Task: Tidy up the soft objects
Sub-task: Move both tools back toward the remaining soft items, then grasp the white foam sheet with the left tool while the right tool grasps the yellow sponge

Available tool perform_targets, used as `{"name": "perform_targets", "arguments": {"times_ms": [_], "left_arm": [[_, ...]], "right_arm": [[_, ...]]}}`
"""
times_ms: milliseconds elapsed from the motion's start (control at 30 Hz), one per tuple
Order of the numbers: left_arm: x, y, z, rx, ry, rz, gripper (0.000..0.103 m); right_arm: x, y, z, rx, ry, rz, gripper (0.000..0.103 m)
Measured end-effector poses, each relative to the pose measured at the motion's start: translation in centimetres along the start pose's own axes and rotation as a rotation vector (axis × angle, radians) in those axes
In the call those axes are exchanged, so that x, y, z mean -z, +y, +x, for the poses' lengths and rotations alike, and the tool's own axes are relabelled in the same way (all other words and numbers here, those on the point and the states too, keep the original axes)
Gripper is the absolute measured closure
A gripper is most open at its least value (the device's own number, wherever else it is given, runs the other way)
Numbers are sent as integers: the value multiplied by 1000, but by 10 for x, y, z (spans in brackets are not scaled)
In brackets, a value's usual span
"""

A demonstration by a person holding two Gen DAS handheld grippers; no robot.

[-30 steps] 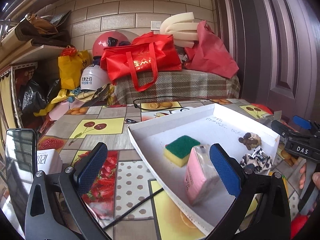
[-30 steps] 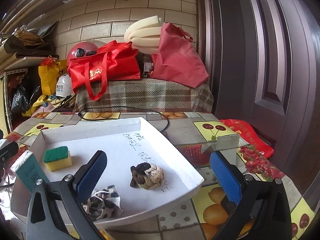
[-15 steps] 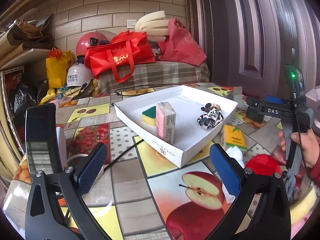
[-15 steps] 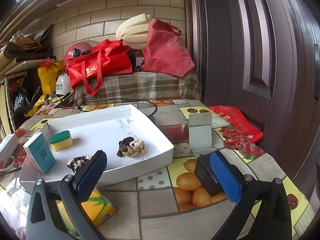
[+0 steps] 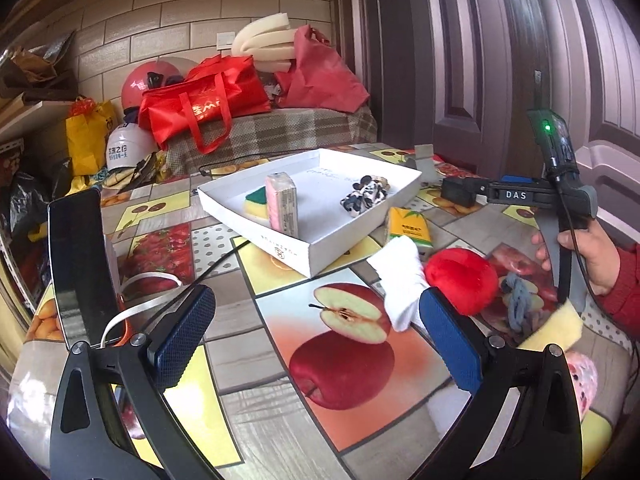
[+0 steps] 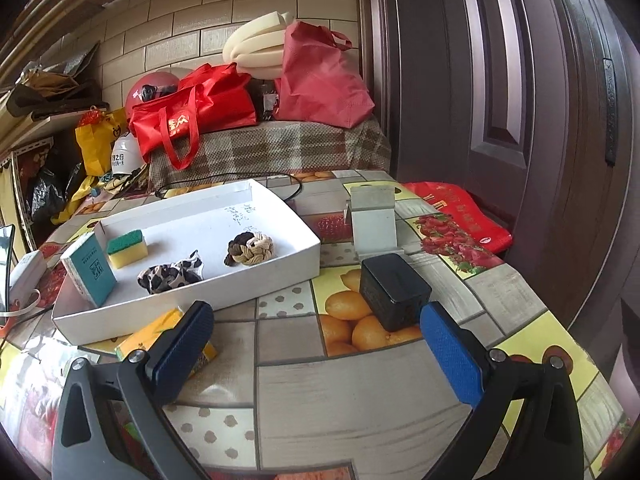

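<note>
Since both sets of jaws stand spread wide with nothing between the pads, the left gripper (image 5: pixel 316 344) hangs free over the apple print of the table (image 5: pixel 280 408) and the right gripper (image 6: pixel 316 344) hangs free over the orange print, which I take for a pause between pick-ups. Nearest the left gripper lie the soft things not yet sorted, well placed for an easy reach: a white cloth (image 5: pixel 400 276) just beside its right pad, a red plush ball (image 5: pixel 462 282) touching that cloth, a grey-blue knotted rope (image 5: pixel 520 298) and a yellow foam piece (image 5: pixel 556 328) beyond, and a yellow tissue pack (image 5: pixel 410 228) against the tray's wall, its print too small to read. The right tool's body, held in a hand (image 5: pixel 592 252), reads "DAS". Farther off, the white tray (image 6: pixel 280 276) gathers what seems already sorted: a pink tissue pack (image 5: pixel 282 204) standing on end, a green-and-yellow sponge (image 6: pixel 127 248), a leopard-print scrunchie (image 6: pixel 170 276) and a brown-and-cream rope knot (image 6: pixel 250 254); handwriting on the tray floor is illegible. A black box (image 6: pixel 394 290) sits outside it, being hard. At the back, a red bag (image 6: pixel 188 120) bears gold lettering I cannot make out
</note>
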State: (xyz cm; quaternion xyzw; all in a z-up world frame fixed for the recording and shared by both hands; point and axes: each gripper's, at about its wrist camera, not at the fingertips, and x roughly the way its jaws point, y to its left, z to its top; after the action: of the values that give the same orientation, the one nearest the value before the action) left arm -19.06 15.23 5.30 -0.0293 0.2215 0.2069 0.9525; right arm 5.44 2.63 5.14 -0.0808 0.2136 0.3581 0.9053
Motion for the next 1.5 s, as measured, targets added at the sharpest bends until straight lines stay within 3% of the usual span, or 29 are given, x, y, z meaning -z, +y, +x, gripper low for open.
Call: {"name": "perform_targets", "arguments": {"times_ms": [133,300,433,500,600,700,767,833,900,933,1000,1033,1067,1133,1300,1400,1500], "left_arm": [[7,-11,-17,46,-5,30,0],[13,-11,-25,181,78,-3,0],[18,-6,-37,263,108,-70,0],[20,-9,-44,303,131,-72,0],[23,-26,-52,335,163,-9,0],[31,-50,-49,352,240,60,0],[35,-63,-44,334,277,103,0],[35,-71,-42,326,286,122,0],[34,-72,-38,334,297,113,0],[34,-73,-34,336,317,109,3],[37,-71,-24,339,366,96,19],[38,-69,-20,347,382,81,37],[39,-66,-18,350,390,68,48],[38,-60,-21,357,370,40,53],[27,-49,-35,316,270,17,53],[16,-32,-36,249,179,-27,53],[6,-12,-23,126,113,-45,53]], "right_arm": [[12,-10,-11,-56,63,38,0],[35,-22,-33,-253,143,114,0],[43,-22,-71,-428,85,130,0],[46,-13,-90,-510,78,114,0],[58,19,-108,-639,146,21,0],[72,52,-117,-698,199,-91,13],[79,68,-117,-706,225,-146,30],[82,79,-114,-704,246,-175,34],[82,85,-112,-706,258,-190,50],[81,85,-112,-706,258,-193,63],[80,84,-112,-703,253,-205,69],[82,83,-113,-698,247,-212,73],[81,81,-116,-689,231,-213,75],[78,75,-121,-691,198,-189,77],[55,57,-137,-664,70,-130,78],[35,33,-140,-566,-24,-70,78],[23,6,-123,-381,-51,-13,78]]}}
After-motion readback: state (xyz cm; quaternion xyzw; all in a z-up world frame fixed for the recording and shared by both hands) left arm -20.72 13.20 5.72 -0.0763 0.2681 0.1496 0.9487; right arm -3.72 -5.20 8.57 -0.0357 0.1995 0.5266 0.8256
